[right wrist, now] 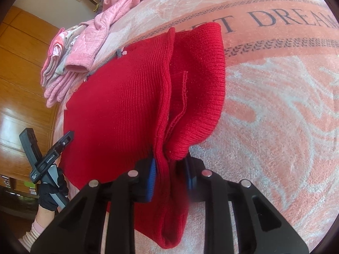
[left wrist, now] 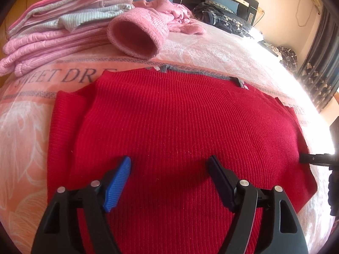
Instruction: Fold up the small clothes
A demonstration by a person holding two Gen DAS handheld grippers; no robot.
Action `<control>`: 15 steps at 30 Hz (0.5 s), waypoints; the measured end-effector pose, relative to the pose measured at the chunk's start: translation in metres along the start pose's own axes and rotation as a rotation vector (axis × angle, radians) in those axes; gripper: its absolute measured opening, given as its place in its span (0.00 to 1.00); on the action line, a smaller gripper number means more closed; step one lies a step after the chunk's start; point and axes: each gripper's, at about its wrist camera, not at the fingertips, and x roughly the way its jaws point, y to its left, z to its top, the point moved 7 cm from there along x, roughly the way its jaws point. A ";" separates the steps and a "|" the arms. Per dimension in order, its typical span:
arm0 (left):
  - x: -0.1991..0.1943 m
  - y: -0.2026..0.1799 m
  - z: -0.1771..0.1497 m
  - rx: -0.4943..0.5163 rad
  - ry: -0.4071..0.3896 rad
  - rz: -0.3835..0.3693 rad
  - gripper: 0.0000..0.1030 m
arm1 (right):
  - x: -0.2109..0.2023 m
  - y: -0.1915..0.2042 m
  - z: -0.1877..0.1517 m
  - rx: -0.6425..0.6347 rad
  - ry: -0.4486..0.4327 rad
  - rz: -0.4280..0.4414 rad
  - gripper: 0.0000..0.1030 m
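Observation:
A red ribbed knit sweater (left wrist: 180, 127) lies flat on the pink blanket (left wrist: 23, 127), its grey-trimmed edge at the far side. My left gripper (left wrist: 169, 165) hovers just over its near middle, open, nothing between the blue and dark fingers. In the right wrist view the same sweater (right wrist: 118, 105) spreads to the left, and its sleeve (right wrist: 197, 80) is drawn up in a fold. My right gripper (right wrist: 170, 169) is shut on the bunched red cloth of that sleeve side. The left gripper (right wrist: 67, 136), held by a black-gloved hand, shows at the sweater's left edge.
A stack of folded pink and grey clothes (left wrist: 63, 25) sits at the far left of the bed, one pink cuff (left wrist: 135, 40) hanging open toward the sweater. More loose pink garments (left wrist: 173, 14) and dark checked cloth (left wrist: 224, 19) lie farther back. A wooden wardrobe (right wrist: 23, 74) stands beside the bed.

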 end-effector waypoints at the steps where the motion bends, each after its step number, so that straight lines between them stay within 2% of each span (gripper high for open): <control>1: -0.001 0.000 0.001 -0.006 0.011 -0.010 0.74 | -0.001 0.002 0.001 -0.001 0.010 -0.020 0.20; 5: -0.018 0.010 0.007 -0.060 0.020 -0.076 0.74 | -0.014 0.027 0.008 -0.041 0.016 -0.096 0.17; 10: -0.038 0.027 0.004 -0.061 0.001 -0.083 0.74 | -0.026 0.087 0.026 -0.150 -0.006 -0.127 0.16; 15: -0.046 0.039 -0.002 -0.063 0.003 -0.086 0.74 | -0.009 0.160 0.036 -0.270 0.008 -0.128 0.14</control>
